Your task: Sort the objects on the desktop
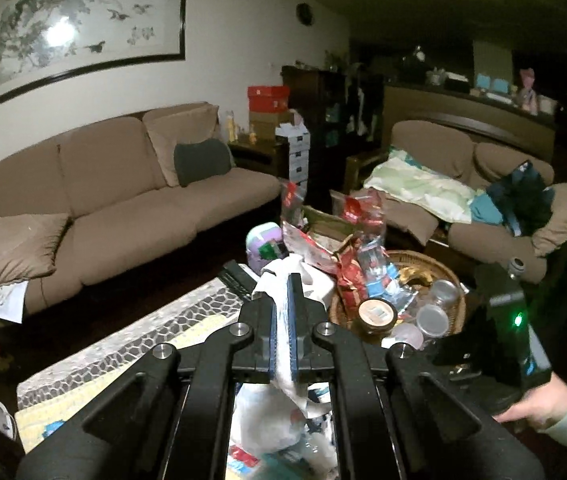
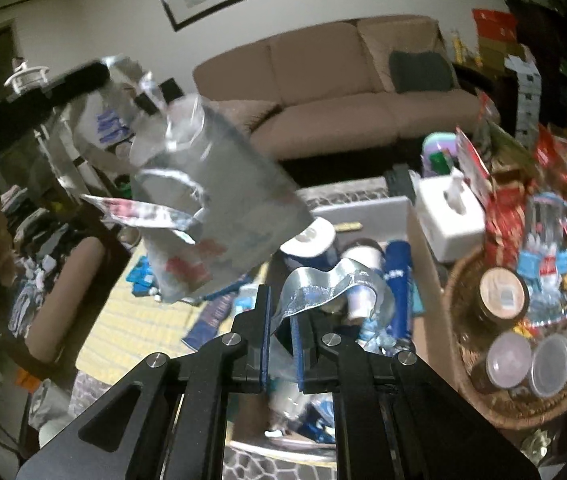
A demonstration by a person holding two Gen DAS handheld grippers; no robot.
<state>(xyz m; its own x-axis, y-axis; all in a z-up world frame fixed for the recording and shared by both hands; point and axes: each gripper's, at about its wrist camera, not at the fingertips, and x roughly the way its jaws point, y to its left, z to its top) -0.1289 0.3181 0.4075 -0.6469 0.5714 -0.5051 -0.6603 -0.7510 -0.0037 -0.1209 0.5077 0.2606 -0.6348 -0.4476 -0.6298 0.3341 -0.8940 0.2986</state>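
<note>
My left gripper (image 1: 282, 286) is shut on a white plastic bag (image 1: 283, 344) that hangs down between its blue pads. In the right wrist view the same gripper (image 2: 83, 76) reaches in from the upper left, and the silvery bag (image 2: 211, 200) hangs from it above the table, blurred. My right gripper (image 2: 281, 300) is shut on a silver foil strip (image 2: 323, 284) that curls up and to the right. Its body shows at the right of the left wrist view (image 1: 499, 332), fingers hidden.
A wicker basket (image 2: 459, 280) at the right holds jars (image 2: 501, 292), lidded tubs and red snack packs (image 1: 349, 276). A white tissue box (image 2: 449, 216), a cardboard box (image 2: 367, 208) of blue packets and a purple container (image 1: 263, 244) crowd the table. Sofas stand behind.
</note>
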